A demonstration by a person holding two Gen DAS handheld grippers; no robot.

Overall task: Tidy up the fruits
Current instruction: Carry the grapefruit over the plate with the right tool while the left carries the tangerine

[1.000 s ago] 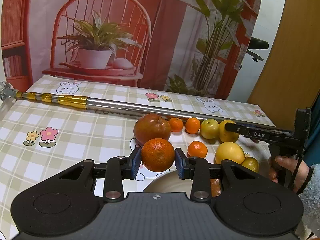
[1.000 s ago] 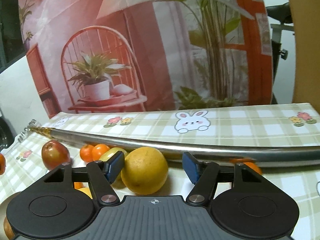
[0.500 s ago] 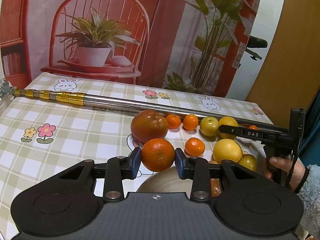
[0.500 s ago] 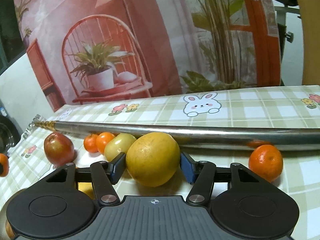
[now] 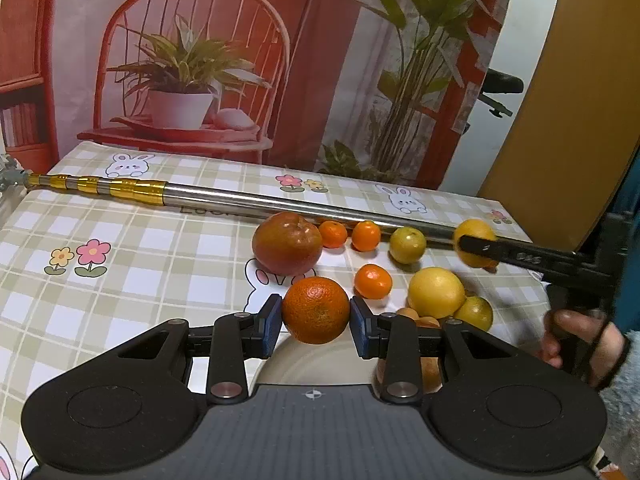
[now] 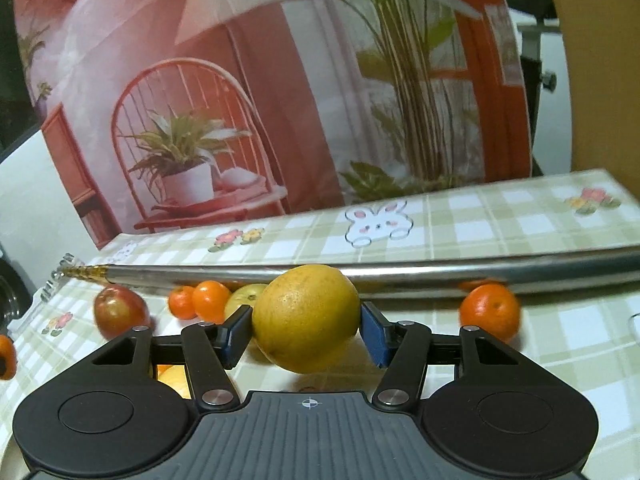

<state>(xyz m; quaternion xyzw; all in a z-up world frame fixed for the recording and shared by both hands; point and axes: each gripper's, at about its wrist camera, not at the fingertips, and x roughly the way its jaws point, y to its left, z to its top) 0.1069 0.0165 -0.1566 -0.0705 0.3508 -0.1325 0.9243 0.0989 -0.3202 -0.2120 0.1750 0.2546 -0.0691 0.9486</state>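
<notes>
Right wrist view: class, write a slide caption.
Right claw grips a yellow citrus fruit before a metal pole.

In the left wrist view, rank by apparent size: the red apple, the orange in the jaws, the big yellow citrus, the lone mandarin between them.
1. red apple
2. orange, nearest the camera, so unsure against the apple
3. big yellow citrus
4. mandarin

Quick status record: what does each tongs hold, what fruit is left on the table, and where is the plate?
left tongs: shut on orange
right tongs: shut on yellow citrus, off the cloth
loose on tablecloth: red apple, small mandarins, yellow and green citrus
plate: just under the left tongs, mostly hidden
metal pole: lies across the table behind the fruit
</notes>
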